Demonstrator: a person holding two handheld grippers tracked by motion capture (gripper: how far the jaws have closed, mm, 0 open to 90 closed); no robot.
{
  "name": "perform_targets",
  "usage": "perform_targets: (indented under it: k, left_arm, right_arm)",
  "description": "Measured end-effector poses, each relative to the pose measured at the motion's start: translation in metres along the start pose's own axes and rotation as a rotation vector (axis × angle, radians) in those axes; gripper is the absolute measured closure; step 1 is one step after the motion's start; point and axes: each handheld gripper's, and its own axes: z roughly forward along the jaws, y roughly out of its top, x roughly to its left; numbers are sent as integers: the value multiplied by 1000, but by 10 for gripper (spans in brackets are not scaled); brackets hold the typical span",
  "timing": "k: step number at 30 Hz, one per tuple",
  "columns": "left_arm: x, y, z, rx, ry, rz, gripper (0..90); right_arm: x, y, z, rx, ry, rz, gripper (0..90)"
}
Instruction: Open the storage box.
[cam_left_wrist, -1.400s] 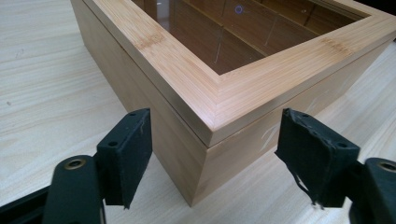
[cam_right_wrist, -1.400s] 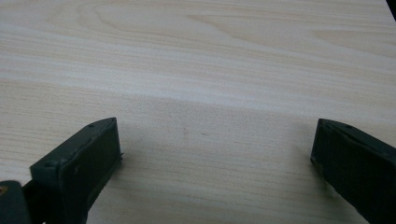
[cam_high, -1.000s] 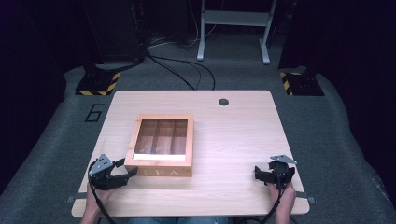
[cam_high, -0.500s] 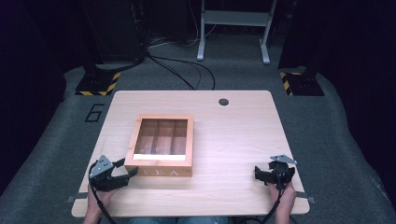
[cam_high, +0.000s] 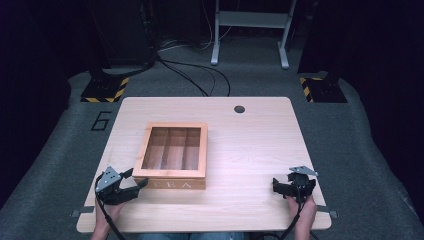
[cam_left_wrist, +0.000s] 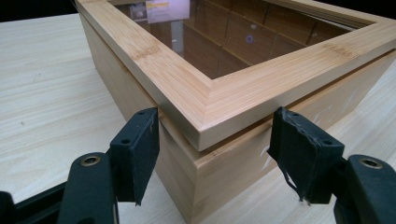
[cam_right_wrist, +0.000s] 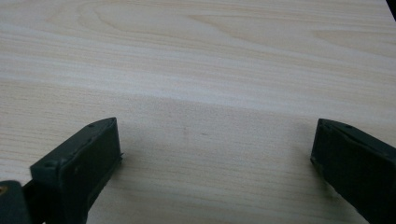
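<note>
A wooden tea box (cam_high: 173, 154) with a glass-windowed lid and "TEA" on its front stands left of centre on the table (cam_high: 250, 145). My left gripper (cam_high: 136, 183) is open at the box's near left corner. In the left gripper view that corner of the box (cam_left_wrist: 219, 107) sits between the wide-apart jaws of the left gripper (cam_left_wrist: 215, 154), and the lid's edge overhangs the base there. My right gripper (cam_high: 276, 184) rests open near the table's front right. In the right gripper view the right gripper (cam_right_wrist: 215, 158) has bare table between its jaws.
A round cable hole (cam_high: 239, 109) lies near the table's far edge. Beyond the table are floor cables (cam_high: 200, 75), a white metal stand (cam_high: 250, 30) and two black bases with yellow-black stripes (cam_high: 106, 89). A "6" (cam_high: 101, 120) is marked on the grey floor.
</note>
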Motion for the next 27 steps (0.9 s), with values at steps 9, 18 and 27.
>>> perform_targets:
  k: [9,18,27]
  left_arm:
    - [-2,6,-1,-46,19,6,331]
    - [-1,11,1,-61,30,7,337]
    - [-2,24,0,-103,83,52,337]
  right_arm:
    - [0,0,0,1,-1,1,10]
    - [0,0,0,1,-1,1,10]
    - [0,0,0,1,-1,2,10]
